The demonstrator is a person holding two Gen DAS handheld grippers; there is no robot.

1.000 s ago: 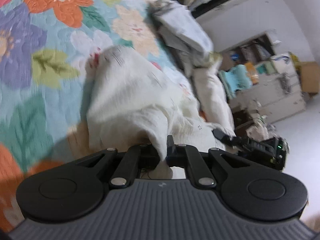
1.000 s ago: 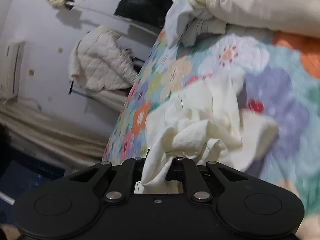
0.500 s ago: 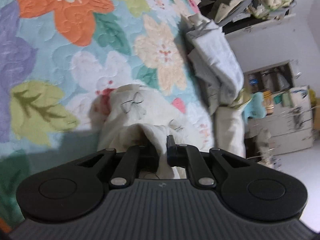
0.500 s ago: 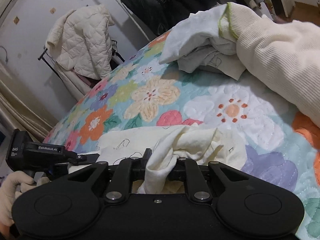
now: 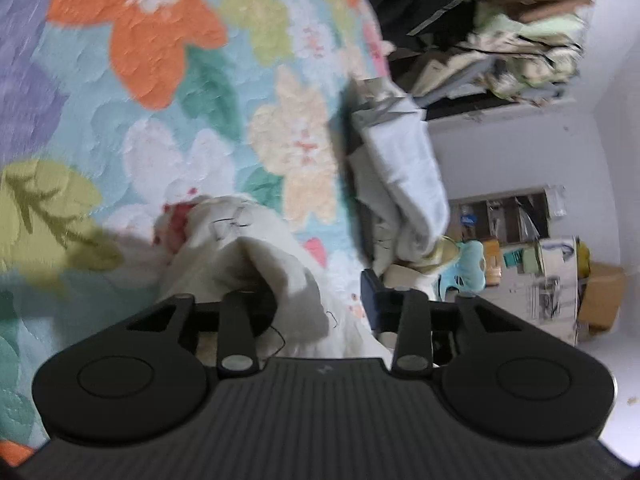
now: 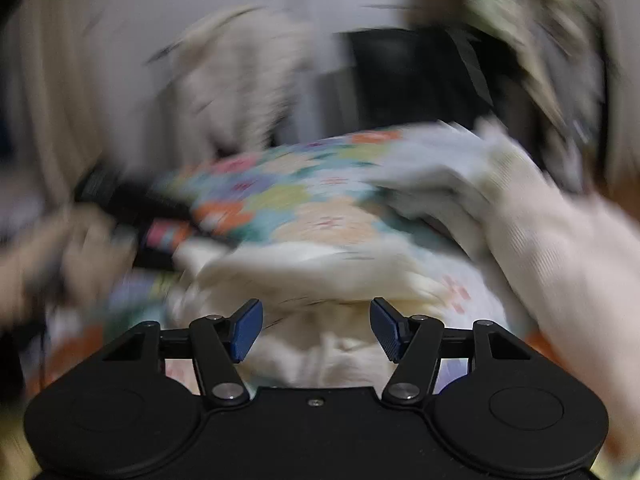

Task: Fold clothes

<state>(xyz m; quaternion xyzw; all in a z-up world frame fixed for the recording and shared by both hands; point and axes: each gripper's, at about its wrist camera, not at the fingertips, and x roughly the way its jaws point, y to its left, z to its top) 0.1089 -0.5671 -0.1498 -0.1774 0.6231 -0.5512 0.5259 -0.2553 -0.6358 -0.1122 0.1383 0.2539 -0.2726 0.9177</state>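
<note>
A cream white garment lies bunched on the floral quilt. My left gripper is open, its jaws spread wide; cloth drapes over the left finger and between the jaws. In the right wrist view, which is blurred by motion, the same garment lies just in front of my right gripper. The right gripper is open, its blue pads wide apart with cloth lying below them.
Folded pale clothes are piled at the quilt's right edge, also seen in the right wrist view next to a ribbed cream sweater. Beyond the bed stand cluttered shelves and a cardboard box.
Both grippers were shut on the garment and have opened. The garment has dropped onto the quilt. The right gripper is swinging fast, blurring its view.
</note>
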